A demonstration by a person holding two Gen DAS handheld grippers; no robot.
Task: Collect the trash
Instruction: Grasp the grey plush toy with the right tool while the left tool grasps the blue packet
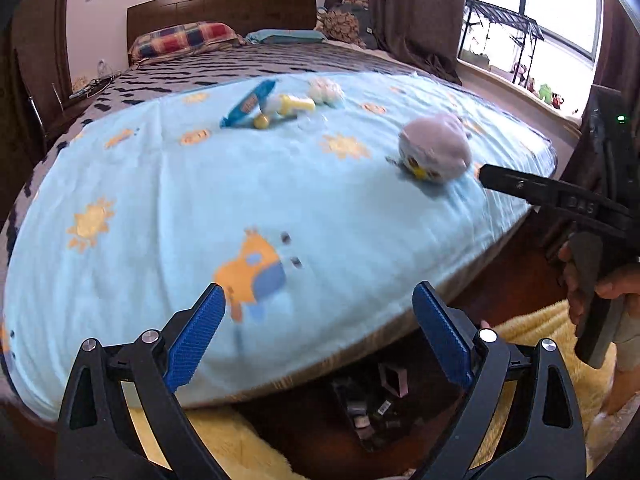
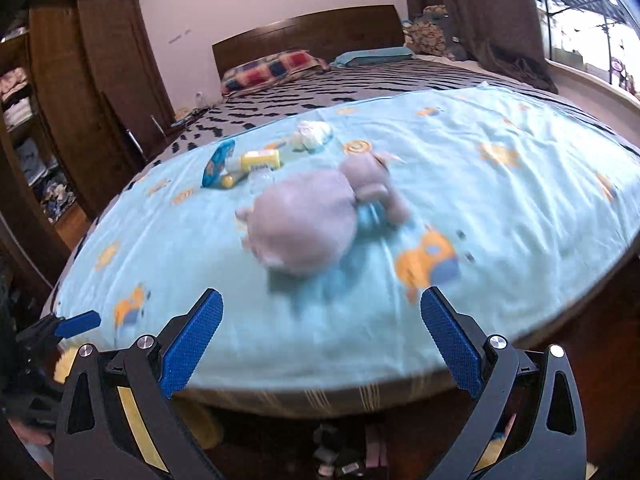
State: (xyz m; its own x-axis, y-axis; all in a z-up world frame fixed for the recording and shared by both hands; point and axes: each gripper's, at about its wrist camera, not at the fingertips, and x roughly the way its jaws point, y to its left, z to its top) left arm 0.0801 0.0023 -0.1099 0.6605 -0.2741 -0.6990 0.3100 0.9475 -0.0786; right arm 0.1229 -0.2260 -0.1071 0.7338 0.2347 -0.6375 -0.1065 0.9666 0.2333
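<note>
On the bed's light blue blanket lie a blue wrapper, a yellow bottle and a crumpled white tissue, close together toward the far side. The right wrist view shows the same wrapper, bottle and tissue. My left gripper hangs open over the near blanket edge with nothing between its pads. My right gripper is also open and holds nothing, in front of a grey plush toy. A dark bin with scraps stands on the floor below the bed edge.
The grey plush toy lies near the blanket's right side. A yellow fluffy rug covers the floor by the bin. A wooden wardrobe stands left of the bed, pillows at the headboard, curtains and a window at right.
</note>
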